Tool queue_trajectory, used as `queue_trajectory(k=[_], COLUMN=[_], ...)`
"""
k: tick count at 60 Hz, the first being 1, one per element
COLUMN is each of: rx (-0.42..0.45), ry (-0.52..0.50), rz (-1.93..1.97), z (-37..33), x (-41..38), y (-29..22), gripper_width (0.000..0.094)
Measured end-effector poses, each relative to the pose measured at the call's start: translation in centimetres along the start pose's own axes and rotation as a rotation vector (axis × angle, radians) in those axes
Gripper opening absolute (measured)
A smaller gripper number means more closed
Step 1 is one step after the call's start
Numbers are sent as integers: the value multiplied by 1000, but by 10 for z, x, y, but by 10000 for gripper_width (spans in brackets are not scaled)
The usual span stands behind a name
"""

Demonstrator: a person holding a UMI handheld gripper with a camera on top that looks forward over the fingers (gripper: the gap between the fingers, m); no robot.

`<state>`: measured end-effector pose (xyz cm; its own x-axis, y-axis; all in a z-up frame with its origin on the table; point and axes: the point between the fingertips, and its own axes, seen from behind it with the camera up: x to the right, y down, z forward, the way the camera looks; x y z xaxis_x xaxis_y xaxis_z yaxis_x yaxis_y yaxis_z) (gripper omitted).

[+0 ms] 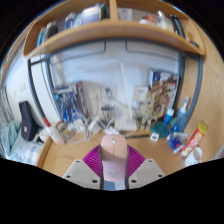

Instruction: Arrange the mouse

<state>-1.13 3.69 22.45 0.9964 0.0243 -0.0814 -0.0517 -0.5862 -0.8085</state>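
We see the gripper (113,165) with its fingers closed on a pale, rounded object, in our judgement the mouse (113,150), held clear above the wooden desk (75,153). The cluttered far edge of the desk, with bottles (183,112) and cables, lies beyond. Because the grip appears narrow, the mouse could slip or twist during lowering.

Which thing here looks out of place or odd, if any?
Nothing looks spilled or broken. The desk is crowded along the wall with cables, bottles and small items. A pale object, perhaps the mouse, stands between the fingers of the gripper; whether they press it is unclear.
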Motion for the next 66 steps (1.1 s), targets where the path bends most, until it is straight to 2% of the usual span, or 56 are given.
queue_trajectory(k=[14, 22, 23, 24, 27, 42, 46, 49, 54, 66], rx=[-303, -409, -419, -404, -401, -419, -414, -393, -355, -247], ry=[9, 32, 36, 36, 36, 51, 62, 72, 79, 80], rz=[-15, -40, -39, -36, -31, -10, 1, 2, 4, 5], z=[68, 81, 80, 81, 80, 80, 76, 72, 60, 7], x=[-10, -3, -1, -1, -3, -1, 1, 3, 4, -12], y=[182, 238, 243, 241, 242, 244, 237, 225, 199, 114], gripper_width=[277, 278, 329, 302, 302, 444, 574, 722, 802, 827])
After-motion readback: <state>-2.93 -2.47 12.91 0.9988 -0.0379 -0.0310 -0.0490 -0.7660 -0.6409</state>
